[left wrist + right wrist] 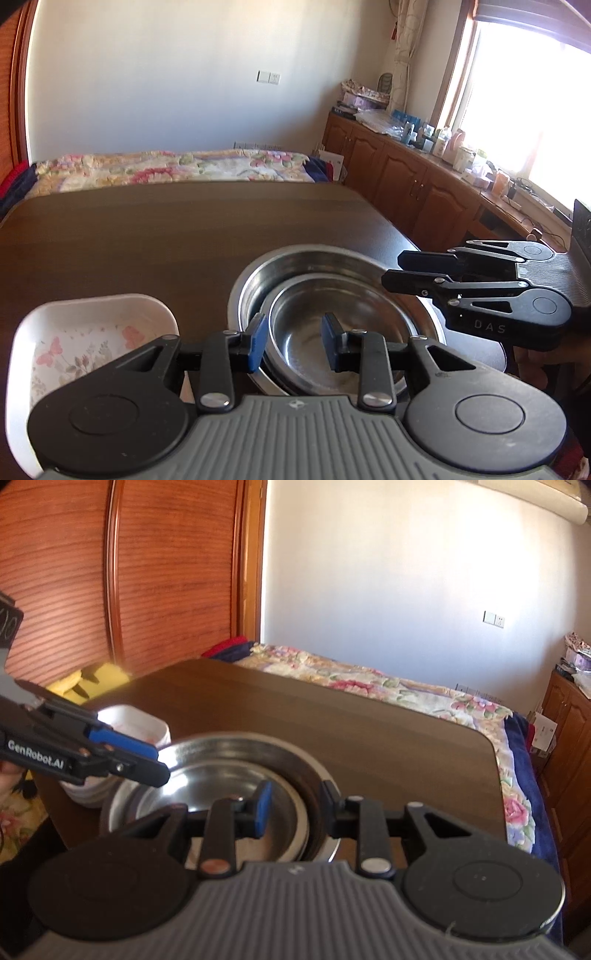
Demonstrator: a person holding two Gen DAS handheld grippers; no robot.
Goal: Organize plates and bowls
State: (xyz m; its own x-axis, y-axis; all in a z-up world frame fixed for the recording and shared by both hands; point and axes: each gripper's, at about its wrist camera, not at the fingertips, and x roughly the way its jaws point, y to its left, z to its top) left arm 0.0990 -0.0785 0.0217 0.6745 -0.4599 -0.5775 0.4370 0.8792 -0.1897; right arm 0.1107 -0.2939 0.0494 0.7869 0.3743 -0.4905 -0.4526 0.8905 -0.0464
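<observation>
Steel bowls (pixel 332 317) nested — left tongs (pixel 295 341) astride inner rim, unclamped; right tongs (pixel 295 808) angled down, parted.

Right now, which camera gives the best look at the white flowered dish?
The left wrist view: the white flowered dish sits close, its butterfly pattern and rim plain to see. The right wrist view shows only a blurred part of it, behind the left tool.

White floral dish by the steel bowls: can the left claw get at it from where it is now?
Probably yes. The white floral dish sits uncovered beside the left claw, which is opening astride the inner steel bowl rim; the right claw is opposite.
</observation>
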